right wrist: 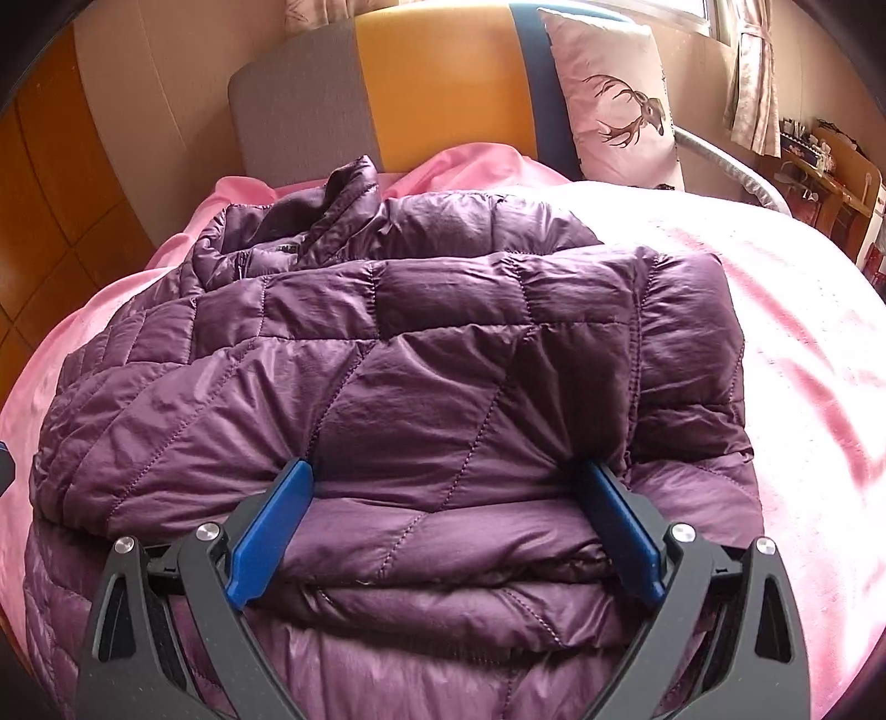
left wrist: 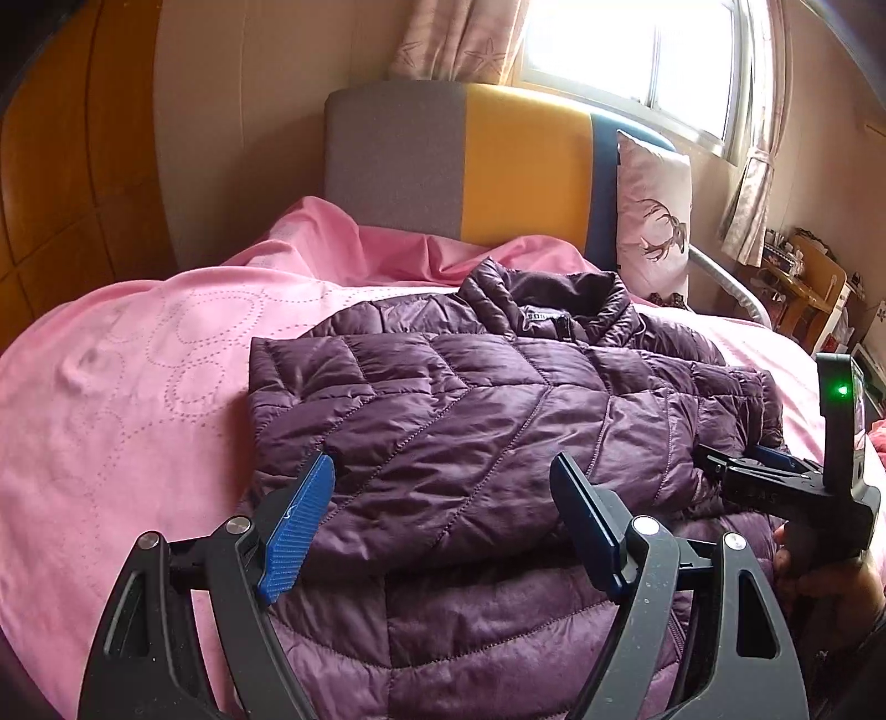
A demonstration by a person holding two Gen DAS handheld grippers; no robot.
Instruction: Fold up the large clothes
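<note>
Purple puffy jacket (left wrist: pixel 470 399) lying flat on pink blanket (left wrist: pixel 138 360), folded over on itself, sleeve laid across the front, collar pointing to the headboard (left wrist: pixel 459 160). Left gripper (left wrist: pixel 443 498) hanging just over the near part of the jacket, blue fingers (left wrist: pixel 299 526) spread wide, gripping nothing. Right gripper (right wrist: pixel 446 487) low at the folded edge, blue fingers (right wrist: pixel 271 537) spread wide on both sides of a puffy fold, not squeezing it. Seen from the left side, right gripper sitting by the jacket's far edge with a green light on it. Deer pillow (right wrist: pixel 614 105) leaning on the headboard, near the window (left wrist: pixel 637 61) and curtain (left wrist: pixel 459 39)
</note>
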